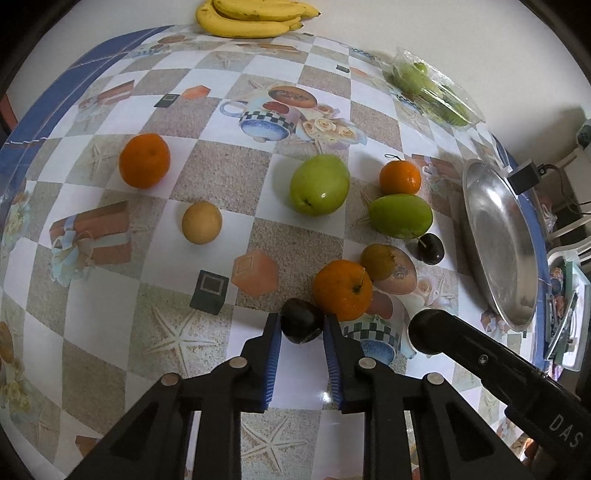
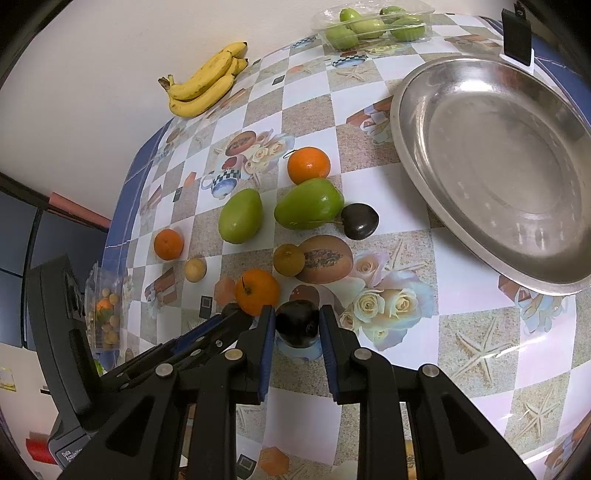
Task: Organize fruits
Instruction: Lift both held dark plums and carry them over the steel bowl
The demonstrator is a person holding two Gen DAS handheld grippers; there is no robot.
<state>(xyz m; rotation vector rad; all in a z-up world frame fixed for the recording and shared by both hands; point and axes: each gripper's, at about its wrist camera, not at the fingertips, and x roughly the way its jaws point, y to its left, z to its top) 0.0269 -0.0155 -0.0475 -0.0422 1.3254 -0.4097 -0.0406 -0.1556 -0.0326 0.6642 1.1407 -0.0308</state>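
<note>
My left gripper [image 1: 301, 326] is shut on a small dark plum [image 1: 301, 319] low over the checked tablecloth, just left of an orange [image 1: 341, 290]. Right of that orange, my right gripper [image 2: 297, 325] is shut on another dark plum [image 2: 297, 319] above a printed cup. Loose fruit lies beyond: two green mango-shaped fruits [image 1: 319, 184] [image 1: 400, 216], two more oranges [image 1: 144, 160] [image 1: 400, 177], a tan round fruit [image 1: 202, 222], a brownish one [image 1: 376, 260] and a stemmed dark cherry [image 1: 430, 249]. The bare steel plate [image 2: 406, 122] sits far right.
Bananas [image 2: 203, 85] lie at the far edge by the wall. A clear box of green fruits [image 2: 369, 26] stands at the back beside a black device [image 2: 517, 33]. A clear pack of small fruits [image 2: 105, 310] sits past the table's blue left edge.
</note>
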